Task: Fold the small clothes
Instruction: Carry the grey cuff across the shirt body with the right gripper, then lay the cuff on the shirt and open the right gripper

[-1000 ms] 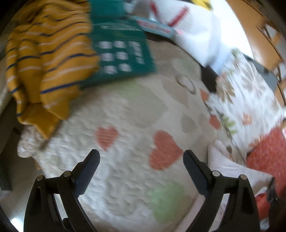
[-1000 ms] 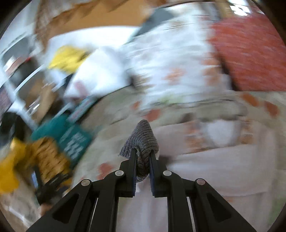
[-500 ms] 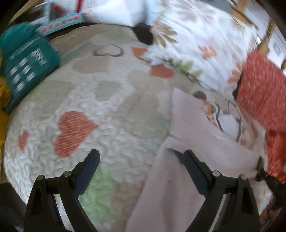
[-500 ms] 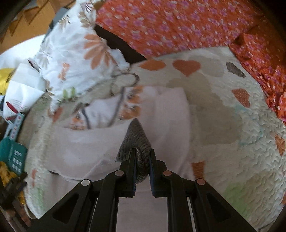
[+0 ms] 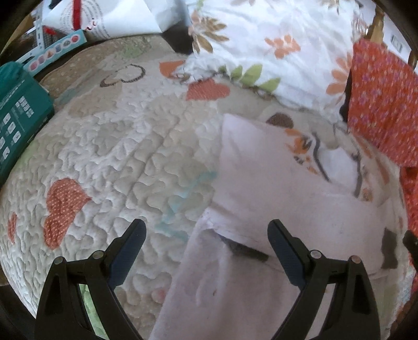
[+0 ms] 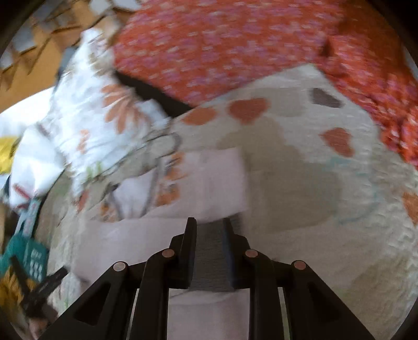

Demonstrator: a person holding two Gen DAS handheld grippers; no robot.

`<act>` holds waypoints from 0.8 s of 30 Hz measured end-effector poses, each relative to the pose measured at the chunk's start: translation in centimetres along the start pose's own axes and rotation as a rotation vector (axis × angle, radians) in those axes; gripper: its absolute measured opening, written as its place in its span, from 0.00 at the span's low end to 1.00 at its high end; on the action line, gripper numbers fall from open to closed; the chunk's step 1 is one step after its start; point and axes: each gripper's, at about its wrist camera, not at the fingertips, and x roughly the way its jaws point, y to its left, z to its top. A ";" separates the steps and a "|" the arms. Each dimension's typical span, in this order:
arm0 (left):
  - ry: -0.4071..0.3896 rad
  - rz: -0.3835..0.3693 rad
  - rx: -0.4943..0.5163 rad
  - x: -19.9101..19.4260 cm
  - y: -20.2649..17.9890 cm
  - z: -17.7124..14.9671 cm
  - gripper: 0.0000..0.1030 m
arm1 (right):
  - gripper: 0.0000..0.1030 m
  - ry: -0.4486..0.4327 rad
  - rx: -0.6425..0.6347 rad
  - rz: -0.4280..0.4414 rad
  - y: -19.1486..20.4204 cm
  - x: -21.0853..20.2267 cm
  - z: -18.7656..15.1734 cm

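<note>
A pale pink small garment (image 5: pixel 261 183) with an orange and grey print lies flat on the heart-patterned quilt (image 5: pixel 117 157). My left gripper (image 5: pixel 206 227) hovers open over the garment's left edge, above a dark grey cuff strip (image 5: pixel 245 249), with nothing between its fingers. In the right wrist view the same garment (image 6: pixel 214 183) fills the middle. My right gripper (image 6: pixel 209 227) is low over it and its jaws are opening. The grey ribbed cuff (image 6: pixel 209 256) lies slack between them, and the pads no longer pinch it.
A white floral pillow (image 5: pixel 261 39) and orange-red flowered fabric (image 5: pixel 378 104) border the quilt at the back and right. A teal box (image 5: pixel 18 125) and a white paper bag (image 5: pixel 104 15) sit at the left. A yellow striped garment (image 6: pixel 10 287) lies far left.
My left gripper swept from the yellow striped garment and teal box across the quilt to the pink garment. My right gripper came down onto it and its jaws parted; the cuff dropped flat.
</note>
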 end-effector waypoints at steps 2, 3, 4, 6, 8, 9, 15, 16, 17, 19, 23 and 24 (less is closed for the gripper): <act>0.050 0.006 -0.013 1.1 0.1 -0.1 0.91 | 0.22 0.052 -0.046 -0.010 0.9 1.4 -0.9; 0.079 0.010 -0.023 1.7 0.3 -0.1 0.91 | 0.22 0.066 -0.059 -0.029 1.1 2.0 -1.2; 0.115 0.022 -0.032 2.5 0.7 -0.3 0.91 | 0.22 0.079 -0.064 -0.047 1.0 2.5 -1.5; 0.159 0.021 -0.067 3.5 1.7 -0.7 0.91 | 0.23 0.114 -0.048 -0.082 0.4 3.4 -1.9; 0.150 0.012 -0.077 3.3 2.2 -0.7 0.88 | 0.23 0.133 -0.007 -0.074 -0.5 3.8 -2.0; 0.142 0.015 -0.072 2.9 2.2 -0.8 0.86 | 0.23 0.134 0.004 -0.071 -0.9 3.7 -1.9; 0.059 0.006 -0.025 -0.1 2.5 -1.3 0.81 | 0.31 0.115 -0.014 -0.091 -0.4 2.9 -2.1; 0.050 0.007 -0.013 -0.6 2.4 -1.4 0.81 | 0.31 0.110 -0.023 -0.099 -0.3 2.7 -2.3; 0.044 0.011 -0.004 -0.9 2.5 -1.6 0.81 | 0.31 0.105 -0.029 -0.107 -0.1 2.6 -2.5; 0.044 0.012 0.000 -1.4 2.9 -2.0 0.81 | 0.31 0.094 -0.037 -0.124 0.4 2.3 -2.8; 0.066 -0.009 -0.024 -1.9 3.9 -3.8 0.81 | 0.32 0.076 -0.049 -0.132 1.3 1.0 -4.1; 0.063 -0.006 -0.020 -2.0 3.9 -4.5 0.81 | 0.33 0.071 -0.058 -0.135 1.5 0.5 -4.5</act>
